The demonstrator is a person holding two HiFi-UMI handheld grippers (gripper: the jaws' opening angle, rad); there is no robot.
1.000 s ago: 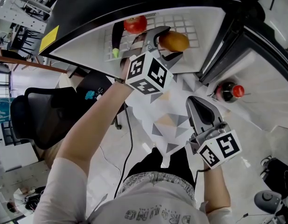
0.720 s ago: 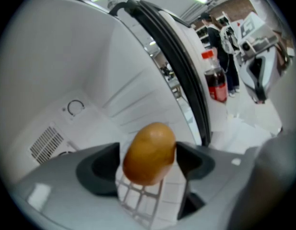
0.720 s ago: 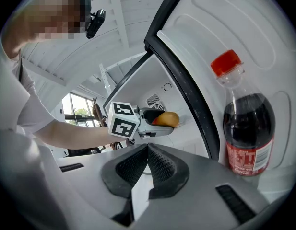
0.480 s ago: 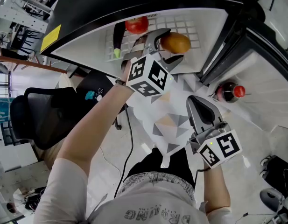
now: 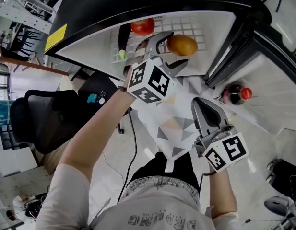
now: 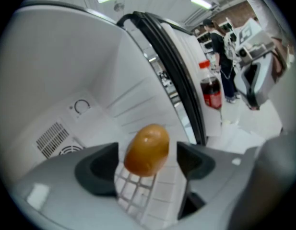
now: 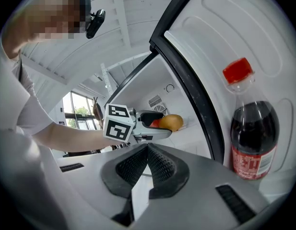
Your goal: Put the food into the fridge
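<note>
Orange fruit (image 5: 182, 45) is seen on the grid shelf (image 5: 196, 28), between the left gripper's (image 6: 147, 147) released jaws. Right gripper (image 7: 147, 153) is clenched, empty; red fruit (image 5: 142, 27) is partly hidden.

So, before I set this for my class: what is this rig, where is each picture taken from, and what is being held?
No robot here: a person holds a two-jaw gripper in each hand. One picture comes from a camera on the person's head, looking down; the others from a camera on each gripper. The left gripper reaches into the fridge, jaws apart either side of an orange-yellow fruit lying on the wire shelf. The right gripper hovers outside, jaws together, empty. A cola bottle stands in the door.
</note>
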